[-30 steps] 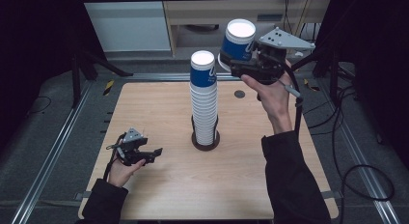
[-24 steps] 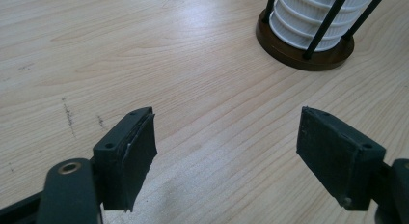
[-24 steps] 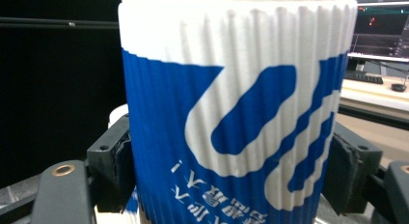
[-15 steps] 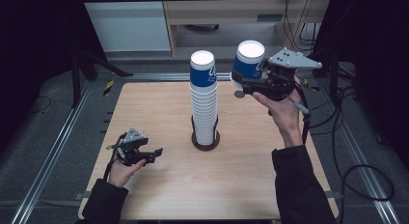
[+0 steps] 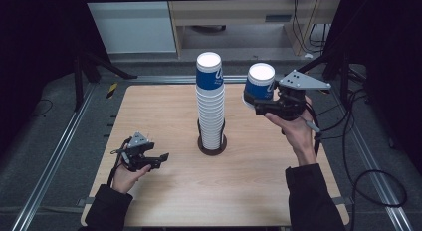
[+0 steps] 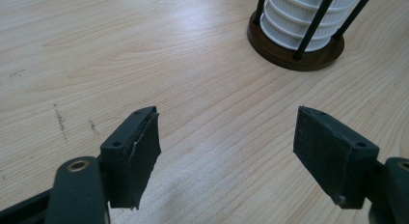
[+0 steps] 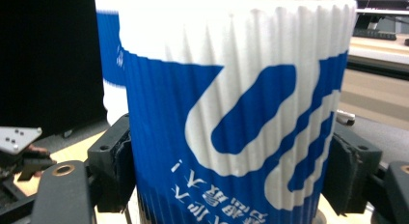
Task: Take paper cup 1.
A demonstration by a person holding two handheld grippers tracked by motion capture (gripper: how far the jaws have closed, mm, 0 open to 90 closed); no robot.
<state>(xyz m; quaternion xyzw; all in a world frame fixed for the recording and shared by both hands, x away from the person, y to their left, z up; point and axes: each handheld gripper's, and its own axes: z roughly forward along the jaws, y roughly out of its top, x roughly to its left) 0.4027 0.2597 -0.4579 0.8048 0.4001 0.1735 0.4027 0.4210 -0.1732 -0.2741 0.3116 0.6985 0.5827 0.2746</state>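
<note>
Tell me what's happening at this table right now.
A person works with a gripper in each hand. The right gripper is clamped on one blue-and-white paper cup, held upright in the air to the right of a tall cup stack standing in a dark holder mid-table. The left gripper sits low over the wooden table, its jaws apart with nothing between them, having just been closing.

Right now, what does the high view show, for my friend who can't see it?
The right gripper holds a blue-and-white cup upside down in the air, beside a tall stack of cups in a round holder on a wooden table. The left gripper rests low near the table's left side, open with nothing between its jaws.
</note>
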